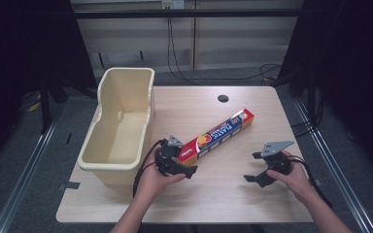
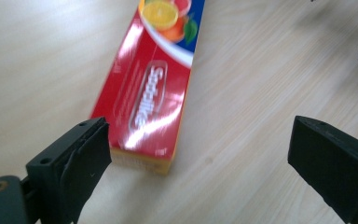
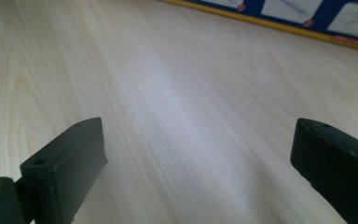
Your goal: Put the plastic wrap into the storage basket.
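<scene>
1. One cream bin [image 1: 119, 131] stands on the left part of my desk [image 1: 223, 194]; from the high view its inside looks bare, with nothing lying in it.
2. The wrap box [image 1: 218, 133] lies flat on the desk, slanting from near my left hand up toward the far right, just right of the bin and not in it.
3. My left tool [image 1: 187, 167] sits at the near, red end of the box, jaws spread wide and not pressing on anything.
4. My right tool [image 1: 255, 170] hovers over bare wood to the right, well apart from the box, its jaws also wide open with nothing between them.
5. The left gripper view brings out what the high view cannot: the box [image 2: 151, 88] end lies nearer the left jaw, its yellow end face and a blurred white brand word on red, with fruit pictured farther up.
6. The right gripper view shows the box's [image 3: 307, 18] long blue side with a yellow edge across the top, and plain desk [image 3: 168, 116] between the jaws.
7. The bin shows in the high view.
</scene>
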Available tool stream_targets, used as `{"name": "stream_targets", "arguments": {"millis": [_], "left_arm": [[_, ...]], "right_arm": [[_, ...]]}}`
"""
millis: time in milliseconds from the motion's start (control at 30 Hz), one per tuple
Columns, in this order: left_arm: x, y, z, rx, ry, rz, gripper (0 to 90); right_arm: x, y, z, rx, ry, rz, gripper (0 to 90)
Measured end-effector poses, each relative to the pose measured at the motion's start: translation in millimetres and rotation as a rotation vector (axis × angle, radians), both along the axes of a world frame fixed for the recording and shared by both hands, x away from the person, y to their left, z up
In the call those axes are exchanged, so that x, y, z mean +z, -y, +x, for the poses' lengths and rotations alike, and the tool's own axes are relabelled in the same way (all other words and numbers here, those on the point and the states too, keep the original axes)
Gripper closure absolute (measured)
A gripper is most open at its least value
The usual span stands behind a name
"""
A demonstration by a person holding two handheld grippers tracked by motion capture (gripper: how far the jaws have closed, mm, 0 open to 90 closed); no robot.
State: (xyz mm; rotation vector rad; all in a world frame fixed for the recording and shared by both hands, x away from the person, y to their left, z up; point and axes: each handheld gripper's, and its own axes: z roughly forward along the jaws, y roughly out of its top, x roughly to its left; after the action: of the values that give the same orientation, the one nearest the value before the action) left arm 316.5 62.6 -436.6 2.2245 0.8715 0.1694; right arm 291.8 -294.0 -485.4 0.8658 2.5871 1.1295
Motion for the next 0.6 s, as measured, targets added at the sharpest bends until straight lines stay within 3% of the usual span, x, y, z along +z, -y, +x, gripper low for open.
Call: {"name": "stream_targets", "arguments": {"millis": [167, 400, 600], "left_arm": [[15.1, 9.7, 11.0, -0.024, 0.013, 0.037, 5.4], [20.0, 25.2, 28.8, -0.020, 0.011, 0.035, 5.4], [21.1, 41.6, 56.1, -0.034, -0.010, 0.035, 5.4]], "right_arm": [[3.2, 5.6, -3.4, -0.022, -0.006, -0.040, 3.0], [4.5, 12.5, -5.2, -0.040, -0.018, -0.024, 3.0], [6.8, 16.1, -7.0, -0.052, -0.010, -0.014, 3.0]]}}
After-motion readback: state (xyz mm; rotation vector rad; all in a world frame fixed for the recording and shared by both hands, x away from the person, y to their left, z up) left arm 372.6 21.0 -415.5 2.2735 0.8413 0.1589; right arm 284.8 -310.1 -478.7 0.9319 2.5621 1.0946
